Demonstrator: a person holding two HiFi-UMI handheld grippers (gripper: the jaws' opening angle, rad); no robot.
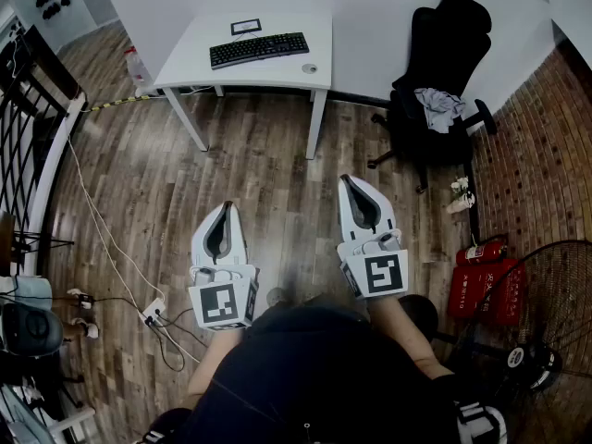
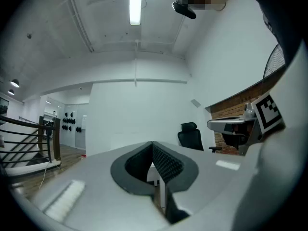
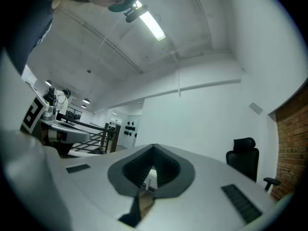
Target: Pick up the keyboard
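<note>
Facing one keyboard (image 1: 259, 49) (atop one table (image 1: 319, 35)): two closed hand-held grippers (image 1: 226, 207) (image 1: 349, 181)

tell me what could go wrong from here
1. The left gripper and right gripper are both shut, far from the keyboard. If the jaws do not open first, they would likely shove it along the table.
2. A white cable trails across the floor on the left, so feet could catch it on the walk over.
3. A small round object by the keyboard's right end could get knocked.
</note>
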